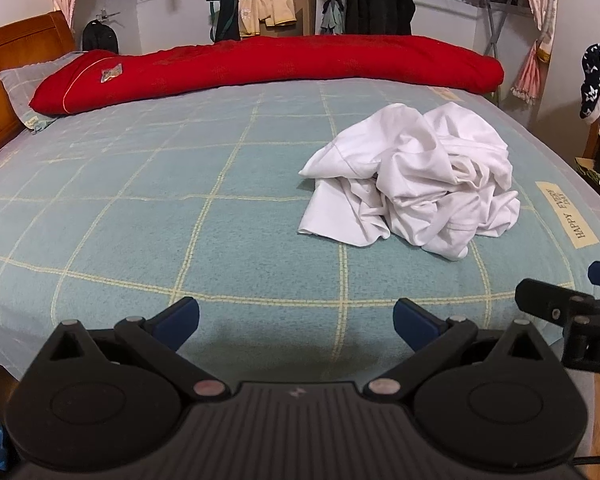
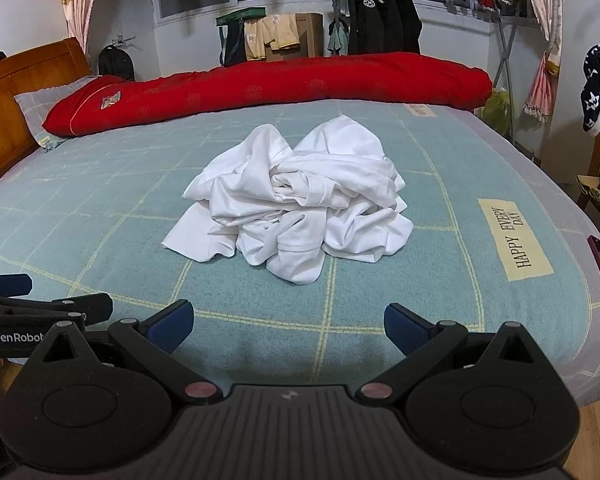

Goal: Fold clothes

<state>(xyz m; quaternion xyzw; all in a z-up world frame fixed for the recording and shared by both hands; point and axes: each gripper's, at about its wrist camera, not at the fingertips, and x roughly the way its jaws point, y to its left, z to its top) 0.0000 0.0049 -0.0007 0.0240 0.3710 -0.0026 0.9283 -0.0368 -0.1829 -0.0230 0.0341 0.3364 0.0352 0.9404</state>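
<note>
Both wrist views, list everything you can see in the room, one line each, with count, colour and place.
garment heap: one crumpled pile, white, middle of the bed
bed cover: one, pale teal with a yellow grid, spread over the bed
label: one, cream, reads HAPPY EVERY DAY, on the cover right of the heap
quilt roll: one, red, along the far edge of the bed
pillow: one, grey check, under the quilt's left end
headboard: one, brown wood, far left
hanging jackets: several, dark, on a rack by the window
curtains: two, pink pattern, either side of the window
left tongs: one, black with blue pads, open, above the near edge of the bed
right tongs: one, same colours, open, nothing between them
</note>
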